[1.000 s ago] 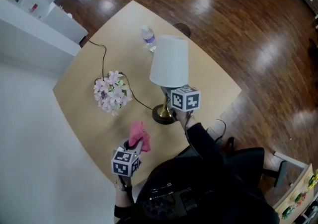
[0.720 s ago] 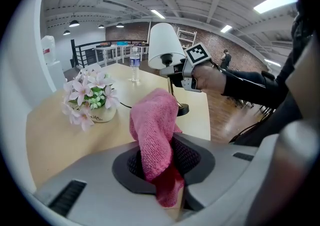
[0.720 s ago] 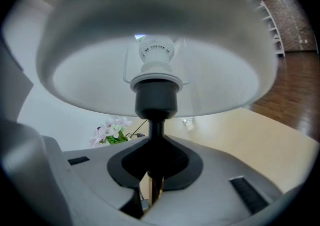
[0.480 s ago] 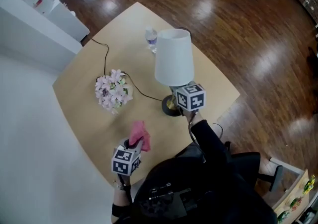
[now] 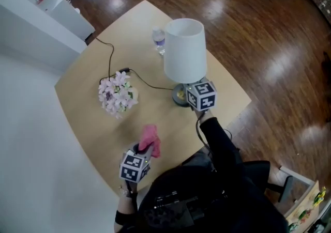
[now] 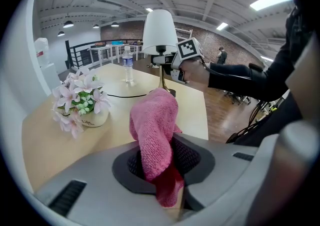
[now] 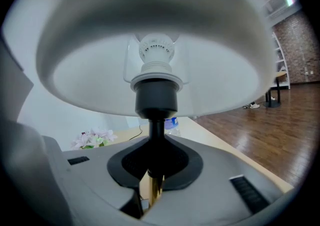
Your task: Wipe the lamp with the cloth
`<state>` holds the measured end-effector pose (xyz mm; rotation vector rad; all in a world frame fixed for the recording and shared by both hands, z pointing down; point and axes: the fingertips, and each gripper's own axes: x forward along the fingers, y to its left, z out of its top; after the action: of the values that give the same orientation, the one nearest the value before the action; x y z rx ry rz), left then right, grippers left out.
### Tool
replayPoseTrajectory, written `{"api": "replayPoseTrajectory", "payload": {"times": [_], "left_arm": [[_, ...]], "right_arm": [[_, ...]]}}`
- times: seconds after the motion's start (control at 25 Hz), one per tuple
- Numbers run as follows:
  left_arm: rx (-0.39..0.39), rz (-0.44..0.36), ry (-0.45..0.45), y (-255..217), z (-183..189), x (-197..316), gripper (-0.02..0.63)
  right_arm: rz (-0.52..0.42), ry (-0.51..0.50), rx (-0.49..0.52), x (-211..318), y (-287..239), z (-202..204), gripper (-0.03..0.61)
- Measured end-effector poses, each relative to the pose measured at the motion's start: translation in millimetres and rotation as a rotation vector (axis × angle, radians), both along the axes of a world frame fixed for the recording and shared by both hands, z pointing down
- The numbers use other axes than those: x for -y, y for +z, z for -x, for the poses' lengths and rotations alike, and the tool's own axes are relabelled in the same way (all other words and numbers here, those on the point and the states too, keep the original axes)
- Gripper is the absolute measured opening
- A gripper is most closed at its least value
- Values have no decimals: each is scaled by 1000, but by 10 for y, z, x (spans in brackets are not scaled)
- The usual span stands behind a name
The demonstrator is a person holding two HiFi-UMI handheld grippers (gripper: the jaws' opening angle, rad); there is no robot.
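Note:
The lamp (image 5: 184, 56) has a white shade and a brass stem on a round base (image 5: 180, 96), near the table's right edge. My right gripper (image 7: 152, 170) is shut on the lamp's stem (image 7: 151, 190) just under the black socket (image 7: 156, 95); the shade (image 7: 150, 34) fills that view from below. In the head view the right gripper (image 5: 200, 95) sits under the shade. My left gripper (image 5: 144, 149) is shut on a pink cloth (image 6: 155, 130) that stands up from the jaws, held over the table's near edge. From the left gripper view the lamp (image 6: 160, 34) stands ahead.
A pot of pink flowers (image 5: 117, 96) stands left of the lamp, with the black cord (image 5: 109, 59) running past it. A water bottle (image 5: 159, 38) is behind the lamp. The wooden table (image 5: 88, 108) ends close to the right of the lamp's base.
The right gripper has lifted and rolled with the lamp, which has shifted right and now stands more upright. The left gripper with the cloth has stayed put.

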<state>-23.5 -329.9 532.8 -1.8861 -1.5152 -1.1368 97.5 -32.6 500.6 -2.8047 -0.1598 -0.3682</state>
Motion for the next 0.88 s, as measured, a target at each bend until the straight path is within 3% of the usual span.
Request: {"api": "replayPoseTrajectory", "payload": {"times": [0.44,0.68,0.88], "left_arm": [[15,-20,-11,65,36,20,86],[26,-23,7,84,96,26,86],[40,-16,22,99,119,68,86]], "right_arm": [[60,17,-43,58,154,40,40],[58,9,-16,163,165,59,43],[-13,30,99,240,382,242,173]]}}
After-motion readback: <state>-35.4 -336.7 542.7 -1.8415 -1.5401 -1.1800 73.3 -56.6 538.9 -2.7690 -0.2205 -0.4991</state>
